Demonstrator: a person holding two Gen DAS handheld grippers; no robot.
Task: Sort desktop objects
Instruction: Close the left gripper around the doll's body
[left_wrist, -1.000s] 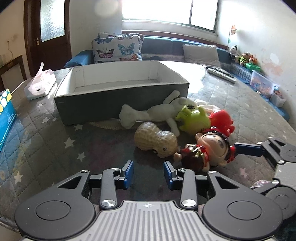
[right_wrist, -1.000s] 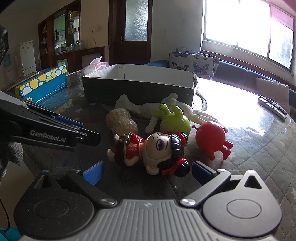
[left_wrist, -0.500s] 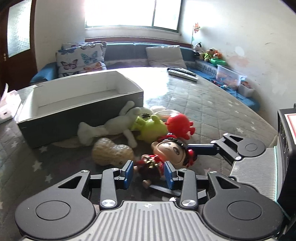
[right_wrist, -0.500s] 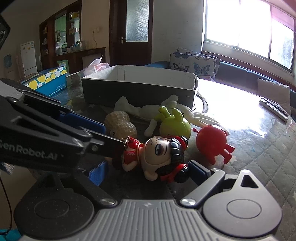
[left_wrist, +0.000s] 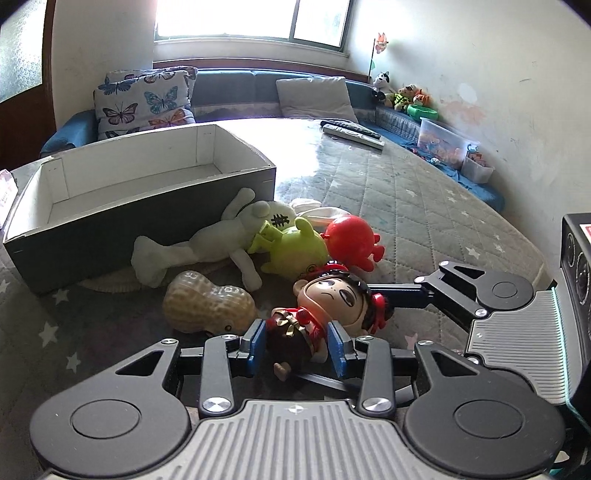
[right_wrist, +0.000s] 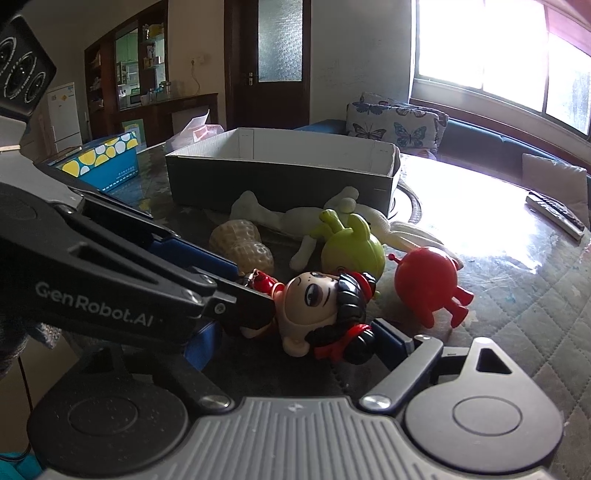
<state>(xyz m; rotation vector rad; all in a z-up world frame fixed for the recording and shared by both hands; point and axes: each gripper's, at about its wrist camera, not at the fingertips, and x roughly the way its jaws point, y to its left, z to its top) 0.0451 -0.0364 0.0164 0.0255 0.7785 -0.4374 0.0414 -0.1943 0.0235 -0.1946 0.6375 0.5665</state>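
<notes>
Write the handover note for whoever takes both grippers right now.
Left gripper: fingers either side of the doll's body, not visibly clamped. The doll lies on the table.
Right gripper: open wide, fingers flanking the doll's head.
Box: nothing visible inside it, so no sorting done yet.
Left on the table in front of the box: peanut, white plush, green toy, red toy, all bunched together beside the doll.
Likely next: close on the doll, lift it to the box, then take the other toys one by one.
</notes>
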